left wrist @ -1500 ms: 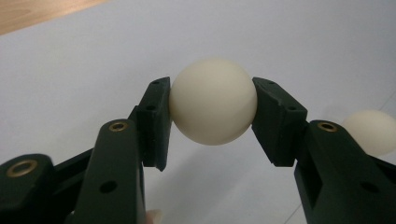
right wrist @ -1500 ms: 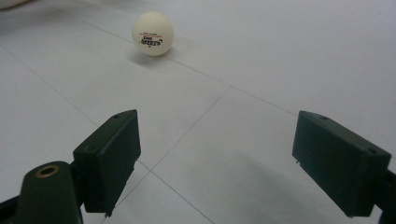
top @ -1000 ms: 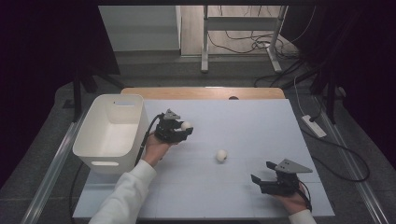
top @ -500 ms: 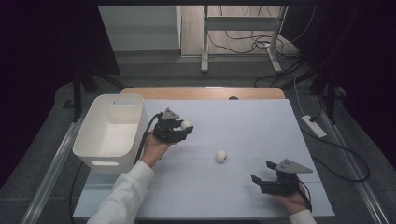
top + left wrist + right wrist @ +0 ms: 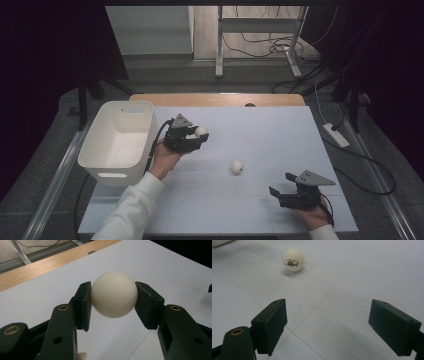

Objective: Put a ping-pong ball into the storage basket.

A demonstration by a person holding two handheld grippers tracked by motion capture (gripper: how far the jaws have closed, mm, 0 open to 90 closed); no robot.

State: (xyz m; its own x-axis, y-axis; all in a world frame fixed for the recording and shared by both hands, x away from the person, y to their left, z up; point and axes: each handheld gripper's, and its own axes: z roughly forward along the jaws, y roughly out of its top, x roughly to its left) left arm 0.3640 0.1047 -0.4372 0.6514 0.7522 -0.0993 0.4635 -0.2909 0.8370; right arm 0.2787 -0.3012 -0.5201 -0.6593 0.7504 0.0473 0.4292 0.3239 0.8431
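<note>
My left gripper point(image 5: 199, 135) is shut on a cream ball point(image 5: 201, 131), held just above the white tabletop beside the bin. In the left gripper view the ball point(image 5: 114, 297) sits pinched between both black pads, and the gripper's midpoint point(image 5: 112, 298) falls on it. A second cream ball point(image 5: 237, 167) with small print lies loose mid-table; the right gripper view shows that ball point(image 5: 293, 260) ahead and to the left. My right gripper point(image 5: 281, 185) rests near the front right of the table, open, with nothing between its fingers point(image 5: 327, 326).
A white plastic bin point(image 5: 102, 150) stands at the table's left edge, close to my left hand. The table's wooden far edge point(image 5: 215, 99) runs behind. A power strip point(image 5: 336, 135) and cables lie on the floor to the right.
My left gripper has lifted slightly with the ball in it. The loose ball and the right gripper have stayed put.
</note>
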